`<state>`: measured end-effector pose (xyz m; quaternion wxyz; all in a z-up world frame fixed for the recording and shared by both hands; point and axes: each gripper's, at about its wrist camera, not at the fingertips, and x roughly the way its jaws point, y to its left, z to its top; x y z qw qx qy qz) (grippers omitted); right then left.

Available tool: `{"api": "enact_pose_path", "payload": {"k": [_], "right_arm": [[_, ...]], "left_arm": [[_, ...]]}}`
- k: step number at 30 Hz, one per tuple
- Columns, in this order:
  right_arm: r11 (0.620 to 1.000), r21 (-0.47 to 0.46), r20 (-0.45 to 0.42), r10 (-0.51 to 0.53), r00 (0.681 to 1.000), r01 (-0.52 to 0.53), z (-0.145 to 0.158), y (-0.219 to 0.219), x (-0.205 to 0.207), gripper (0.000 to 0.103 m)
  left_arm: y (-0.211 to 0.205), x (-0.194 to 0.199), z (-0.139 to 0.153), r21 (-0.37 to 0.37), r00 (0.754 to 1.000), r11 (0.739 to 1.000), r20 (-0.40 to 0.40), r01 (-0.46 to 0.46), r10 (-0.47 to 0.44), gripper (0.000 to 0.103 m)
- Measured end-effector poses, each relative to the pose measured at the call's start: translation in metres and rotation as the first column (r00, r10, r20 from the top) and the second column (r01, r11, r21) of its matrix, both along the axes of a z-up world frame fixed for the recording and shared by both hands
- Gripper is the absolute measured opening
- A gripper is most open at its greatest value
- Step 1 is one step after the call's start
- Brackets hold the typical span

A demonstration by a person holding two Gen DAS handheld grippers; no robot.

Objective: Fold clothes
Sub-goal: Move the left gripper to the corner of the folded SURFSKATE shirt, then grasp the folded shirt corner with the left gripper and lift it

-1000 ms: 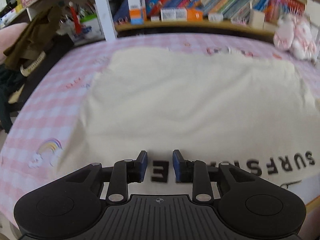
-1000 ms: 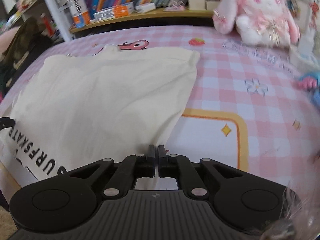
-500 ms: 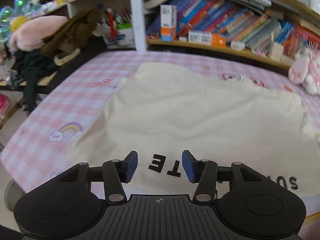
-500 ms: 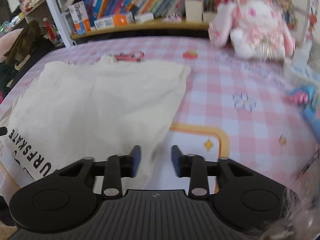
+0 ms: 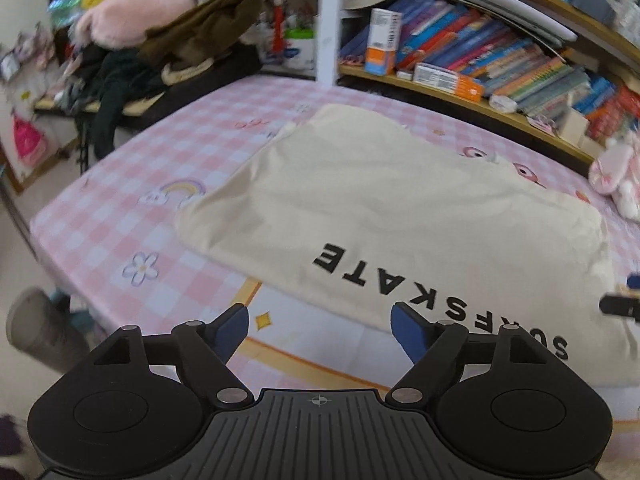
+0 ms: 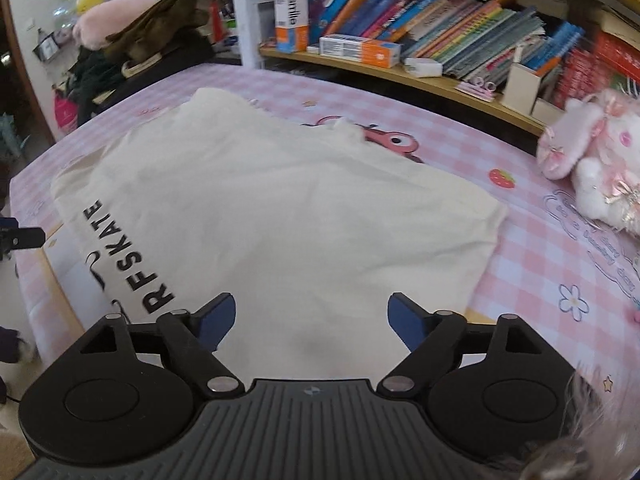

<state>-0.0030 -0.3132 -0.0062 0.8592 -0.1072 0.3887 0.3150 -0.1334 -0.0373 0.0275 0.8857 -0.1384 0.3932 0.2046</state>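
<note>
The cream SURFSKATE T-shirt [image 6: 280,208] is spread flat on the pink checked desk [image 5: 120,232], lettered edge nearest, so its edges can be reached. Left gripper [image 5: 320,330] and right gripper [image 6: 310,318] are held above that near edge, jaws spread wide, nothing gripped.

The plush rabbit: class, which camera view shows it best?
The right wrist view: the plush rabbit lies large at the right edge, ear and body visible. The left wrist view catches only a small, blurred part of it at the frame's edge.

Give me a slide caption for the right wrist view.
Right gripper, jaws open, above folded cream shirt on pink checked cloth.
</note>
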Motion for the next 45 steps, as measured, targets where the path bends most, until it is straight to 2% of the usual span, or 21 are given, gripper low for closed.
{"api": "enact_pose_path", "payload": {"k": [4, 7, 11, 19, 26, 31, 34, 39, 41, 42, 45], "right_arm": [[1.0, 0.006, -0.03, -0.007, 1.0, 0.007, -0.005, 0.003, -0.002, 0.083], [1.0, 0.005, -0.048, -0.016, 0.999, 0.016, -0.006, 0.005, -0.002, 0.083], [1.0, 0.006, -0.05, -0.018, 0.999, 0.018, -0.005, 0.012, -0.002, 0.083], [1.0, -0.015, -0.051, -0.021, 0.998, 0.02, -0.003, 0.035, -0.008, 0.083], [0.993, -0.04, -0.042, -0.11, 0.993, 0.109, -0.002, 0.068, -0.016, 0.083], [0.988, -0.037, -0.018, -0.154, 0.988, 0.153, 0.009, 0.107, -0.031, 0.086], [0.984, -0.055, -0.005, -0.171, 0.985, 0.171, 0.009, 0.129, -0.044, 0.086], [0.97, -0.067, -0.02, -0.236, 0.972, 0.234, 0.003, 0.155, -0.059, 0.086], [0.964, -0.072, -0.019, -0.259, 0.966, 0.257, 0.003, 0.163, -0.064, 0.086], [0.963, -0.075, -0.015, -0.262, 0.965, 0.261, 0.003, 0.166, -0.067, 0.086], [0.959, -0.083, -0.001, -0.271, 0.963, 0.27, 0.004, 0.176, -0.074, 0.086]], "left_arm": [[0.015, -0.006, -0.004, -0.078, 0.998, 0.995, -0.001, -0.063, 0.063, 0.081], [0.022, -0.01, -0.006, -0.107, 0.996, 0.99, 0.006, -0.09, 0.091, 0.081], [0.041, -0.014, -0.012, -0.195, 0.991, 0.973, 0.033, -0.12, 0.129, 0.081], [0.081, -0.022, -0.025, -0.368, 0.976, 0.915, 0.074, -0.165, 0.206, 0.08], [0.145, -0.014, -0.042, -0.489, 0.971, 0.859, 0.091, -0.15, 0.222, 0.08], [0.195, -0.001, -0.056, -0.588, 0.974, 0.798, 0.072, -0.132, 0.214, 0.08], [0.221, 0.004, -0.066, -0.664, 0.975, 0.738, 0.055, -0.124, 0.213, 0.08], [0.251, 0.014, -0.083, -0.777, 0.971, 0.619, 0.04, -0.118, 0.235, 0.077], [0.259, 0.018, -0.088, -0.799, 0.969, 0.59, 0.035, -0.119, 0.244, 0.077], [0.262, 0.021, -0.089, -0.804, 0.968, 0.581, 0.031, -0.122, 0.247, 0.072], [0.269, 0.033, -0.095, -0.81, 0.974, 0.573, 0.014, -0.121, 0.225, 0.046]]}}
